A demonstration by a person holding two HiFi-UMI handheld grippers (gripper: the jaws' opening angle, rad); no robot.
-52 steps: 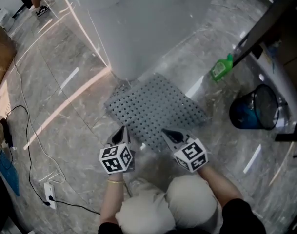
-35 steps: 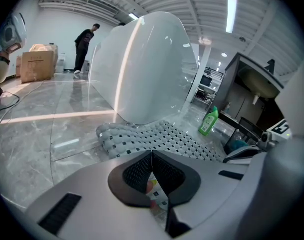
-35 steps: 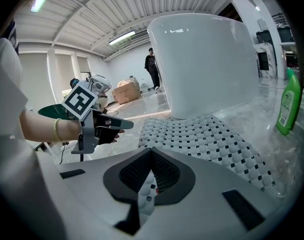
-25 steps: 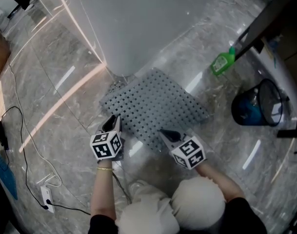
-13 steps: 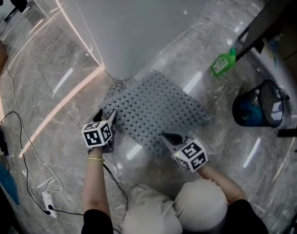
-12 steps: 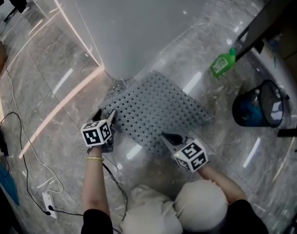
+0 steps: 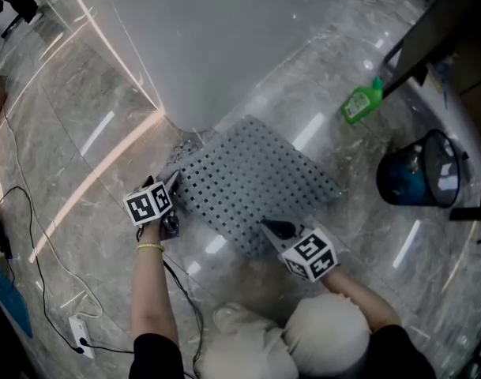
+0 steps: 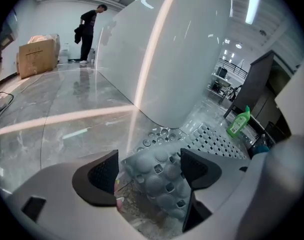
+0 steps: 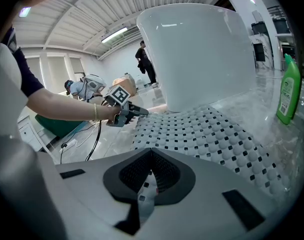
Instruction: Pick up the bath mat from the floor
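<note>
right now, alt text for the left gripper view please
The left tongs, just opened, straddle a raised corner of the grey perforated bath mat on a marble floor. A white tub rises behind; a green bottle stands at right.

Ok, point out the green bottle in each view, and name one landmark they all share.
Head view: the green bottle is at the upper right, on the floor past the bath mat.
Left gripper view: the bottle is at the right, about mid-height, beyond the mat.
Right gripper view: the bottle stands upright at the far right edge.
Shared landmark: the white tub, left of the bottle in all three views.
</note>
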